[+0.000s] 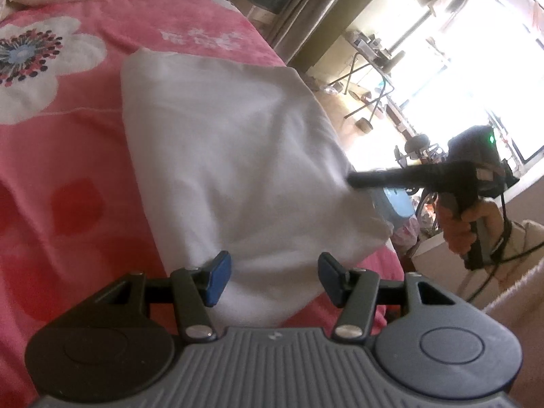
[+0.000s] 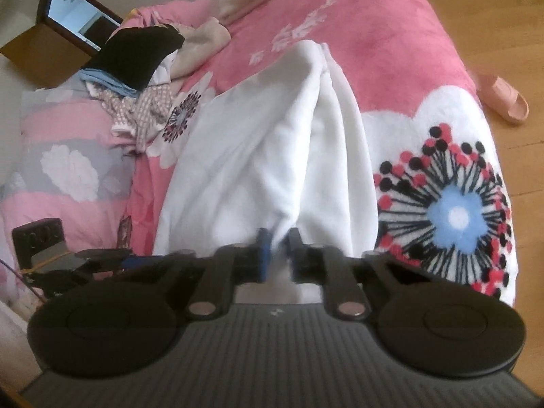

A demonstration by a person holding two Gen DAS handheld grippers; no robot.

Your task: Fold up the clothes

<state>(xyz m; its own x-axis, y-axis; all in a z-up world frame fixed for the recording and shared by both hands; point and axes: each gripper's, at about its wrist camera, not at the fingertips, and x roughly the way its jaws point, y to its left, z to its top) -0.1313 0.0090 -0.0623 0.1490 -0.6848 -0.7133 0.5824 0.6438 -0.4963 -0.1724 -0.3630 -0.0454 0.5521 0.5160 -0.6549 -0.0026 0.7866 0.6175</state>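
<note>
while the right gripper (image 2: 278, 248) pinches the white garment's (image 2: 272, 129) edge ahead to lift it for folding, the left gripper (image 1: 270, 280) hovers spread, cloth between its fingers.

Both wrist cams close over bed (image 1: 68, 156), opposite sides, sharing white garment (image 1: 224, 156).

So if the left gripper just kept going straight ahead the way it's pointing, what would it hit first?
Most likely the white garment: the open left gripper already has its edge between the fingers, on the pink blanket. Depth is hard to judge.
</note>
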